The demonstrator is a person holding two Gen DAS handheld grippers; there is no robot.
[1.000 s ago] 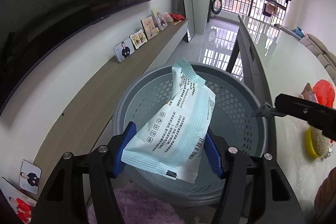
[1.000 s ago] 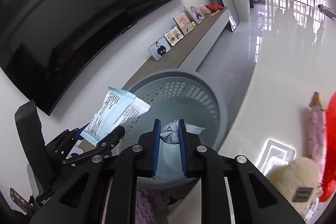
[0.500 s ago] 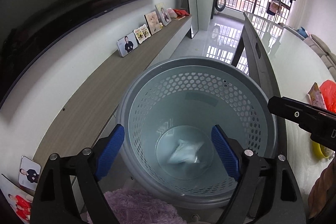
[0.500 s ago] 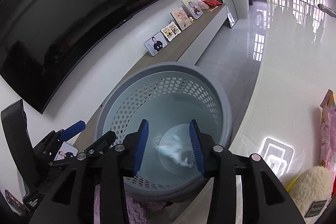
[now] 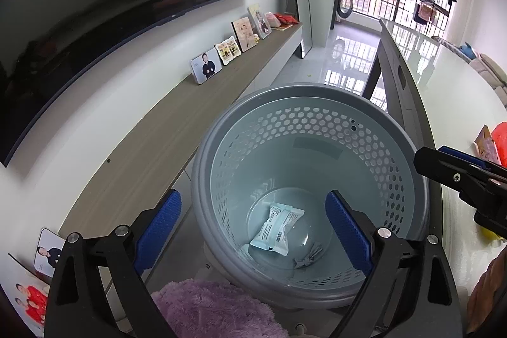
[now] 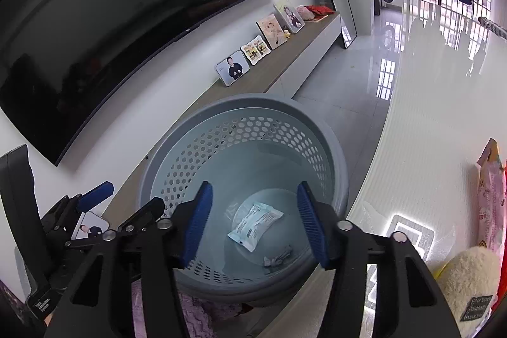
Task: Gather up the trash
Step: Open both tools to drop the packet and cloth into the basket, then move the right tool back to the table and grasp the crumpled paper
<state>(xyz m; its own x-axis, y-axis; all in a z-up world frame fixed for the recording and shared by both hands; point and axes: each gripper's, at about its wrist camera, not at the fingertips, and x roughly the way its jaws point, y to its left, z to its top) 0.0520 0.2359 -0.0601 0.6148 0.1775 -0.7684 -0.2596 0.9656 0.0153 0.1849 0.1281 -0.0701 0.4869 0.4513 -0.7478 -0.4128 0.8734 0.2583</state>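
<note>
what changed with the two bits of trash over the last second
The left gripper let go of the pale blue packet, which dropped to the bottom of the grey basket. The right gripper released its grey crumpled scrap, now lying beside the packet. Both sets of jaws went from shut to wide open. The basket, the photo frames and the shelf stayed put.

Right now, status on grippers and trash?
Left gripper open, empty; right gripper open, empty. Wet-wipe packet and small grey scrap on basket floor. Nothing blocking.
</note>
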